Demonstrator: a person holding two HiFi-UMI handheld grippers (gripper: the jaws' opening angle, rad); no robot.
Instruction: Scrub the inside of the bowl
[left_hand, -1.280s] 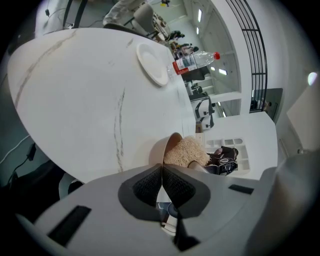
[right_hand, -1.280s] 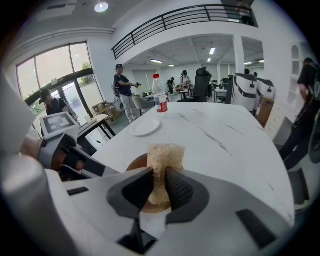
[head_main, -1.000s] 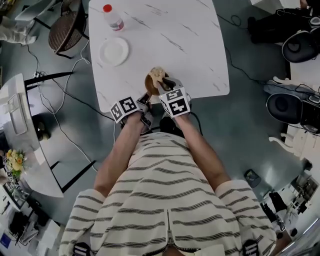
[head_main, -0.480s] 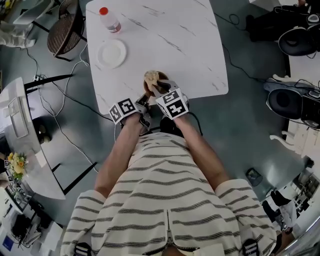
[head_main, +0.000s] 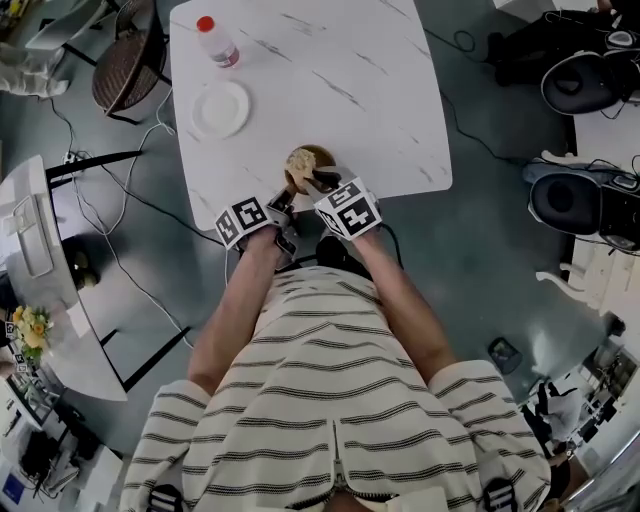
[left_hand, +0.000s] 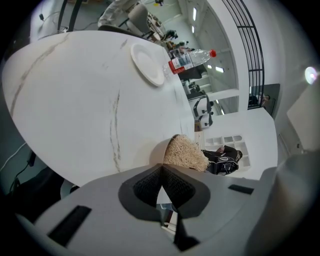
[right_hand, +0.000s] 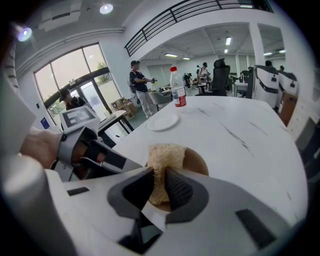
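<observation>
Jaws of right gripper (right_hand: 159, 176) pinching fibrous scrubber (right_hand: 165, 156) in round brown bowl (right_hand: 198, 161), left gripper (left_hand: 161, 169) pressed together.

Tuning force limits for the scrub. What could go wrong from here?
1. The bowl sits by the table's near edge, so a hard stroke could push it off. The left gripper's jaws are shut at its rim, but a real pinch isn't clear.
2. The right gripper clamps only one end of the scrubber, so it may fold or slip.

Leftward-shifted scrubber (head_main: 300, 160) (within bowl (right_hand: 202, 162))
</observation>
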